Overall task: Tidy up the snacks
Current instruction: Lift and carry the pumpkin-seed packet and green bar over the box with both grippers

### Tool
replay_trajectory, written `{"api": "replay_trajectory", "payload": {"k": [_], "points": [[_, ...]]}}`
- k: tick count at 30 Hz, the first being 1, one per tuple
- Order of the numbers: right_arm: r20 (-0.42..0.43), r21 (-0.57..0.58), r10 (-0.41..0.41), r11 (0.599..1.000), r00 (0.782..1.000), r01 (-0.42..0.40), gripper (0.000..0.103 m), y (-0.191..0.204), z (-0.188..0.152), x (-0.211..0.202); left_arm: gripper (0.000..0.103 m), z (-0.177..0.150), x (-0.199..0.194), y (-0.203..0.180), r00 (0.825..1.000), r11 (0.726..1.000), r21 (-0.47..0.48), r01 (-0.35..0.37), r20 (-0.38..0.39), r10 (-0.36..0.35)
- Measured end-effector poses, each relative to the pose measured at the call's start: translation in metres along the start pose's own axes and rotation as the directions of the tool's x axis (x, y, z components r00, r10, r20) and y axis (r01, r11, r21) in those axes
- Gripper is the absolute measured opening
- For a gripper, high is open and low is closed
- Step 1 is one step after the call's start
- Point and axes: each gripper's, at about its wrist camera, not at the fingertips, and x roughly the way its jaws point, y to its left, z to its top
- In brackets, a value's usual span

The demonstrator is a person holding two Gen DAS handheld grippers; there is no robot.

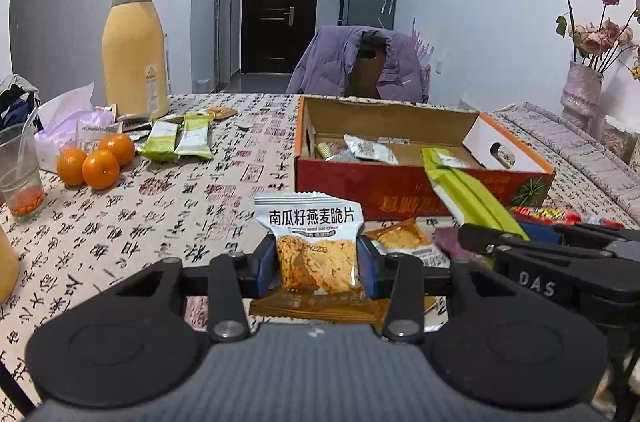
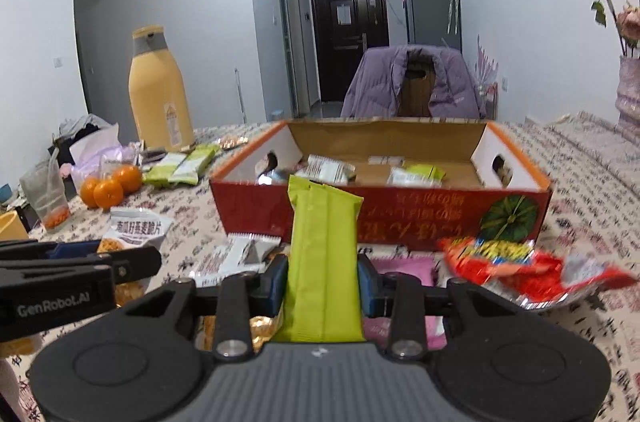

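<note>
My left gripper (image 1: pixel 316 268) is shut on a white oat crisp packet (image 1: pixel 314 242) and holds it upright above the table, in front of the red cardboard box (image 1: pixel 360 182). My right gripper (image 2: pixel 322 282) is shut on a long green snack bar (image 2: pixel 322 254), which points at the box (image 2: pixel 380 218). The bar also shows in the left wrist view (image 1: pixel 472 194), and the oat packet shows in the right wrist view (image 2: pixel 136 230). Several packets lie inside the box. Loose snacks lie under both grippers, among them a red wrapper (image 2: pixel 516 262) and a pink packet (image 2: pixel 404 270).
A tall yellow bottle (image 1: pixel 134 46), three oranges (image 1: pixel 96 160), two green bars (image 1: pixel 176 142) and a plastic cup (image 1: pixel 20 174) are at the table's left. A vase of dried flowers (image 1: pixel 580 94) stands at the right. A chair with a purple jacket (image 1: pixel 360 62) is behind the table.
</note>
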Motion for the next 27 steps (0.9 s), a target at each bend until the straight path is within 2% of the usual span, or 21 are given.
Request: {"api": "replay_trajectory", "payload": {"k": [15, 27], "points": [[0.108, -0.001, -0.027, 1.0, 0.994, 0.027, 0.035, -0.034, 0.044, -0.01, 0.042, 0.037, 0.011, -0.026, 0.998, 1.0, -0.007, 0.015, 0.056, -0.014], [0.133, 0.021, -0.043, 0.999, 0.99, 0.04, 0.035, -0.064, 0.088, 0.026, 0.042, 0.08, 0.049, -0.053, 0.996, 0.999, -0.016, 0.03, 0.087, -0.029]]}}
